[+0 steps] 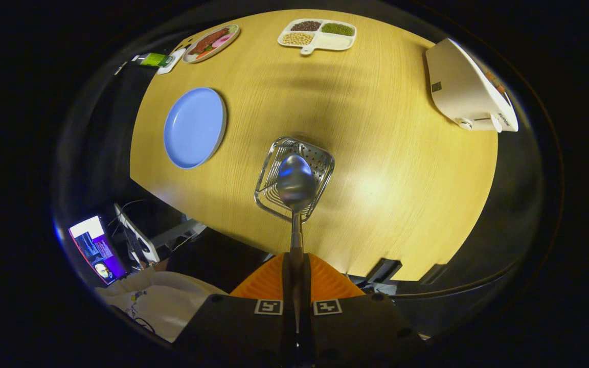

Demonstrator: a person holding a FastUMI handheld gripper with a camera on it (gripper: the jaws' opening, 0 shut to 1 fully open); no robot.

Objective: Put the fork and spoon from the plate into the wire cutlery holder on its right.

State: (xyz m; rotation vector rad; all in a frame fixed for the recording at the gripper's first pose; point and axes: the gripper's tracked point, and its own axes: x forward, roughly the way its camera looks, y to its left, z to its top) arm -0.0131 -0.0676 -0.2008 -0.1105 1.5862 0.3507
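As tongs clamp (tightly), shiny spoon

The gripper shows as a dark, matte housing, broad and flat-topped, split down the middle by a narrow slot. On either side of that slot, at about 11 and 1 o'clock from its near end, sits a small square fiducial marker: a pale frame with a dark blocky pattern inside. Round recessed holes, apparently for screws, dot the housing's upper corners and lower flanks. The jaws rise from the housing as two ribbed, wedge-shaped halves, grooved with fine parallel ridges, standing pressed close together with only a thin gap between them.
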